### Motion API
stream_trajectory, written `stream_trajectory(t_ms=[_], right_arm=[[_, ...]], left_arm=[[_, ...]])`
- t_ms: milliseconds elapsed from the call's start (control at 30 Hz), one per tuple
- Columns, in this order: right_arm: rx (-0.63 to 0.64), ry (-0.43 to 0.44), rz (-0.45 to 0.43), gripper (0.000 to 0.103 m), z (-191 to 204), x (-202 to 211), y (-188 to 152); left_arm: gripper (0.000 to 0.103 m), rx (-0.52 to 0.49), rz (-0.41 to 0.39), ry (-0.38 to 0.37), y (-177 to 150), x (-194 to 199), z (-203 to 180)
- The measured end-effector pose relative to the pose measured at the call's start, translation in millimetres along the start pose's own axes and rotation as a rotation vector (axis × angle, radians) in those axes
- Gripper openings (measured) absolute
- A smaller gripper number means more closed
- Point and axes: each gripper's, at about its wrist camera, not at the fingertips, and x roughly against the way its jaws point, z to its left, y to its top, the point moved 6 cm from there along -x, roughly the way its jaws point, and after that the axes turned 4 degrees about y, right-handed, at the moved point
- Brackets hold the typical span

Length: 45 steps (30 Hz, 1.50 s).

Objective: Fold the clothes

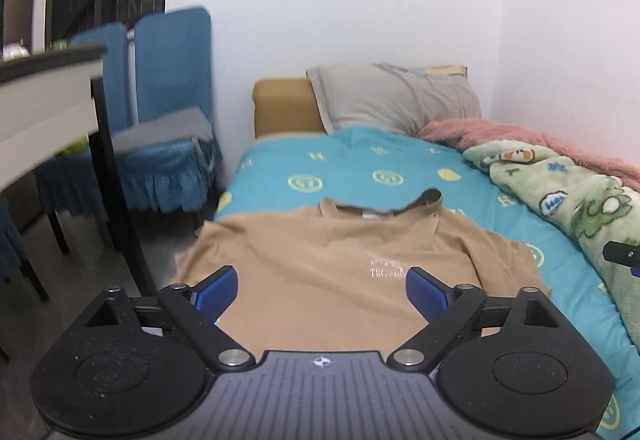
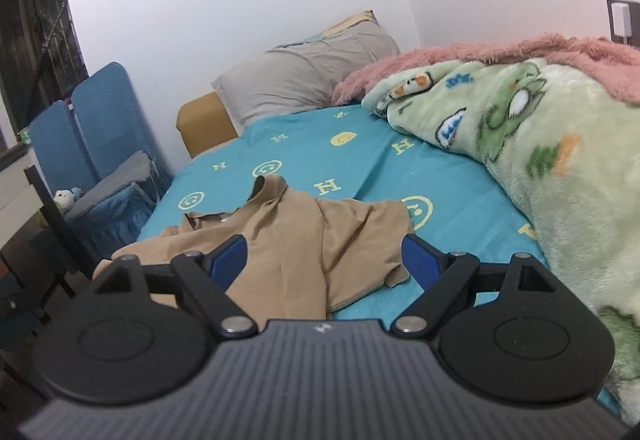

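mostly teal bedsheet (image 1: 360, 164), tan t-shirt (image 1: 320, 272) spread flat; grey pillow (image 2: 304, 80) by white wall; both grippers' fingers apart, empty.

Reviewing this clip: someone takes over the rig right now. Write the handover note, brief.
Left gripper: open, empty, above the near part of the tan T-shirt.
Right gripper: open, empty, over the shirt's right sleeve side.
Shirt lies front up on the blue bedsheet, collar toward the grey pillow, rumpled, right side bunched.
Done: no fold visible.
Left: smooth it, fold sleeves in, fold the body.
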Motion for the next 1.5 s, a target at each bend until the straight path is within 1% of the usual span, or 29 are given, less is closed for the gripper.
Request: stream_trajectory(t_ms=[133, 167, 233, 300, 367, 467, 533, 600, 633, 700, 767, 800, 833, 900, 967, 1033, 1100, 1133, 1167, 1233, 1300, 1367, 1400, 1433, 1467, 1500], right_arm=[[-0.105, 0.095, 0.039, 0.086, -1.0, 4.0, -0.8], [-0.148, 0.131, 0.057, 0.086, -3.4, 2.0, -2.8], [-0.243, 0.211, 0.101, 0.086, -9.7, -3.9, -7.6], [-0.374, 0.25, 0.13, 0.086, -22.8, -13.0, -14.2], [-0.511, 0.281, 0.158, 0.088, -36.9, -22.6, -20.8], [-0.679, 0.275, 0.198, 0.088, -58.8, -44.7, -38.0], [-0.768, 0.242, 0.224, 0.087, -70.7, -60.4, -52.0], [-0.82, 0.219, 0.236, 0.087, -80.4, -77.7, -61.4], [-0.842, 0.213, 0.225, 0.088, -84.5, -85.5, -64.9], [-0.89, 0.209, 0.196, 0.081, -91.3, -101.9, -70.9], [-0.948, 0.216, 0.176, 0.081, -96.1, -120.9, -76.5], [-0.96, 0.21, 0.158, 0.074, -98.6, -128.2, -76.8], [-0.966, 0.202, 0.136, 0.071, -101.0, -134.7, -76.1], [-0.983, 0.184, 0.092, 0.071, -103.8, -144.8, -72.8], [-0.975, 0.163, 0.069, 0.069, -104.0, -154.4, -69.6], [-0.958, 0.132, 0.048, 0.055, -106.8, -160.5, -67.1], [-0.931, 0.087, 0.026, 0.019, -115.2, -160.4, -65.7], [-0.917, 0.064, 0.016, 0.011, -119.3, -160.2, -64.9], [-0.903, 0.042, 0.005, 0.008, -123.5, -160.0, -64.1], [-0.874, -0.003, -0.017, 0.008, -131.8, -159.6, -62.5], [-0.862, -0.037, -0.101, 0.008, -139.7, -146.3, -56.4], [-0.865, -0.032, -0.152, 0.008, -144.2, -137.9, -50.7], [-0.877, -0.015, -0.154, 0.008, -146.1, -139.5, -49.8], [-0.895, 0.006, -0.136, 0.008, -147.3, -143.6, -51.5], [-0.915, 0.026, -0.111, 0.01, -148.3, -148.0, -54.1], [-0.933, 0.029, -0.081, 0.011, -149.4, -152.5, -57.8]], left_arm=[[0.099, 0.052, 0.027, 0.0, -5.3, 10.9, 7.0], [0.099, 0.066, 0.036, -0.001, -7.0, 13.1, 9.0], [0.1, 0.094, 0.053, -0.002, -10.4, 17.6, 13.0], [0.1, 0.127, 0.077, -0.007, -13.8, 20.7, 16.5], [0.1, 0.17, 0.112, -0.028, -16.1, 19.8, 18.7], [0.1, 0.204, 0.121, -0.037, -18.3, 20.5, 21.0], [0.1, 0.194, 0.108, -0.029, -20.1, 18.8, 18.5], [0.1, 0.176, 0.092, -0.021, -22.1, 16.2, 15.1], [0.1, 0.167, 0.084, -0.017, -23.1, 14.9, 13.4], [0.1, 0.156, 0.074, -0.012, -25.1, 11.5, 10.2], [0.1, 0.167, 0.082, -0.019, -27.0, 6.0, 8.4], [0.1, 0.174, 0.083, -0.025, -27.3, 3.7, 8.3], [0.1, 0.18, 0.081, -0.031, -27.5, 1.8, 8.3], [0.1, 0.186, 0.069, -0.037, -28.1, -1.9, 7.7], [0.1, 0.189, 0.069, -0.038, -29.0, -8.2, 5.5], [0.1, 0.191, 0.073, -0.038, -29.8, -15.4, 2.9], [0.1, 0.192, 0.083, -0.037, -30.8, -22.9, 0.9], [0.1, 0.192, 0.089, -0.036, -31.2, -26.6, 0.0], [0.1, 0.193, 0.095, -0.035, -31.8, -29.5, -0.2], [0.1, 0.2, 0.106, -0.036, -33.1, -32.8, -0.2], [0.1, 0.212, 0.116, -0.043, -34.7, -34.5, 0.4], [0.1, 0.225, 0.124, -0.05, -36.4, -36.3, 2.1], [0.1, 0.234, 0.131, -0.056, -37.2, -37.6, 2.3], [0.1, 0.242, 0.139, -0.062, -38.0, -38.9, 2.4], [0.1, 0.249, 0.145, -0.068, -38.8, -40.1, 2.3], [0.1, 0.253, 0.15, -0.074, -39.4, -41.1, 2.0]])
